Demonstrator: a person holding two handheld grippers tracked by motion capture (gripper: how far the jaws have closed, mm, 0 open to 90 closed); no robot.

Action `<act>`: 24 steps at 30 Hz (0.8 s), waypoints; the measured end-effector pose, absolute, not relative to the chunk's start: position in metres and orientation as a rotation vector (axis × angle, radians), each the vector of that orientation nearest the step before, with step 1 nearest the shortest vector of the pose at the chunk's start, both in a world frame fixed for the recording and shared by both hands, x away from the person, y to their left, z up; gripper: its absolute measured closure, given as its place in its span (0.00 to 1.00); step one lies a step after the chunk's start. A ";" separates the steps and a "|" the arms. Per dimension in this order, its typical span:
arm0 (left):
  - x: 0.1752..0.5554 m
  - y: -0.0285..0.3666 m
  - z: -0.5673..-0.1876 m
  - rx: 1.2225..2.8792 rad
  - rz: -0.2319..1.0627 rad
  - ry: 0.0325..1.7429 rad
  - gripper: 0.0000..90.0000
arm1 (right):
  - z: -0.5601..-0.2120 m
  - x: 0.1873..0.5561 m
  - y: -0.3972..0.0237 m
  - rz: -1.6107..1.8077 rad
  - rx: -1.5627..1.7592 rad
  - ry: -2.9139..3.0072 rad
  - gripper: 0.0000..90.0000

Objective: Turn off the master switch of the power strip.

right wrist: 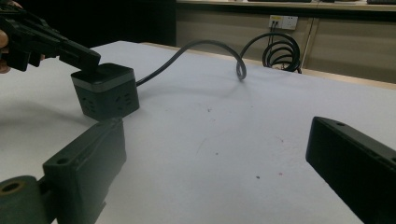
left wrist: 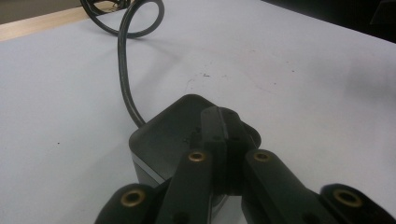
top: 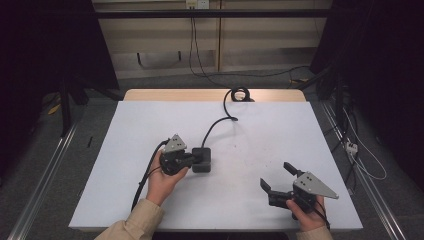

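A black cube-shaped power socket (top: 204, 161) (left wrist: 161, 135) (right wrist: 107, 91) sits left of centre on the white board, its black cable (top: 220, 122) (left wrist: 123, 70) (right wrist: 196, 49) running off toward the far edge. My left gripper (top: 196, 158) (left wrist: 219, 122) (right wrist: 88, 60) is shut with nothing between its jaws. Its closed tips rest on the cube's top face. At the front right, my right gripper (top: 277, 176) (right wrist: 219, 158) stands wide open and empty above the board. It points toward the cube from a distance.
The white board (top: 150, 200) covers a wooden table whose far edge shows. The cable ends in a coil (top: 240, 93) (right wrist: 280, 51) at that far edge. Cables lie on the floor to the right, and a wall outlet (right wrist: 282, 21) sits behind.
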State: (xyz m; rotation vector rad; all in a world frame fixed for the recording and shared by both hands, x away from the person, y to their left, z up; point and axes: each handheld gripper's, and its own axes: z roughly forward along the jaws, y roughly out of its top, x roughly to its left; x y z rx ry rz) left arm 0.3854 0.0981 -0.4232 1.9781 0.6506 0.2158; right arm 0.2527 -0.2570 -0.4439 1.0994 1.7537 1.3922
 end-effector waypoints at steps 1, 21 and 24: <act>0.385 0.098 -0.423 1.979 0.217 0.653 1.00 | -0.444 0.253 -0.257 1.391 1.099 1.755 0.05; 0.384 0.103 -0.415 1.907 0.198 0.695 0.95 | -0.445 0.253 -0.257 1.394 1.097 1.762 0.05; 0.384 0.104 -0.413 1.902 0.187 0.697 0.88 | -0.445 0.253 -0.256 1.393 1.096 1.764 0.05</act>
